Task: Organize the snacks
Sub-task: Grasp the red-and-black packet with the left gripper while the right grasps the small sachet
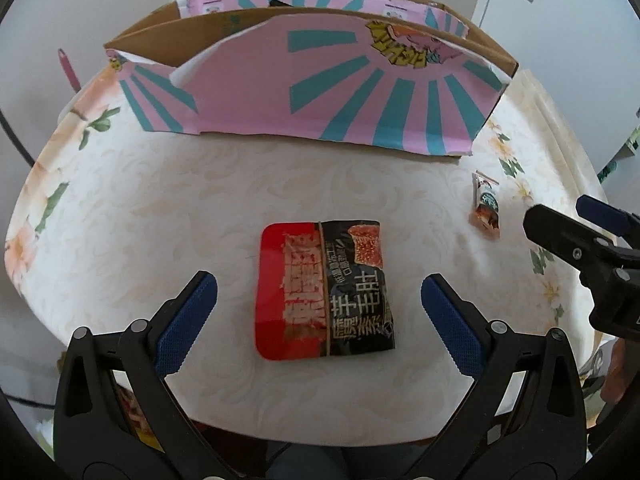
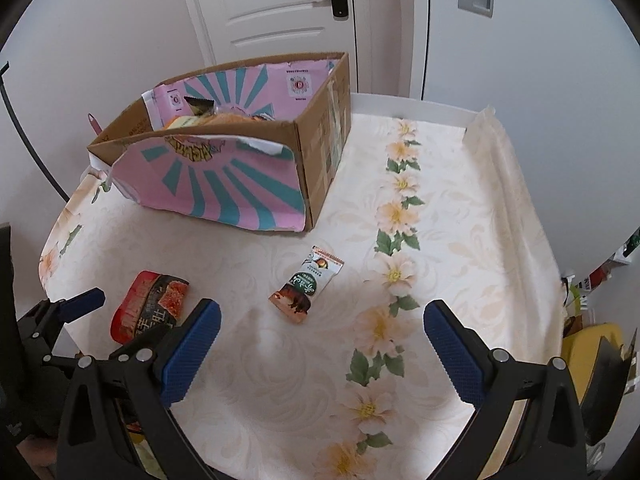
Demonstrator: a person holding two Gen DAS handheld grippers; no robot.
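A red and black snack packet (image 1: 324, 290) lies flat on the table, between and just ahead of my open left gripper (image 1: 318, 300); it also shows in the right wrist view (image 2: 150, 306). A small green and brown snack sachet (image 2: 306, 284) lies ahead of my open, empty right gripper (image 2: 322, 326), and shows at the right in the left wrist view (image 1: 486, 204). A pink and teal cardboard box (image 1: 304, 92) stands at the back of the table, open at the top, with several snacks inside (image 2: 216, 118). The right gripper shows at the right edge of the left wrist view (image 1: 576, 240).
The table carries a cream floral cloth (image 2: 400, 216). A white door (image 2: 280, 8) and wall stand behind the box. A yellow object (image 2: 592, 348) sits off the table's right edge. A pink stick (image 1: 68, 68) pokes up left of the box.
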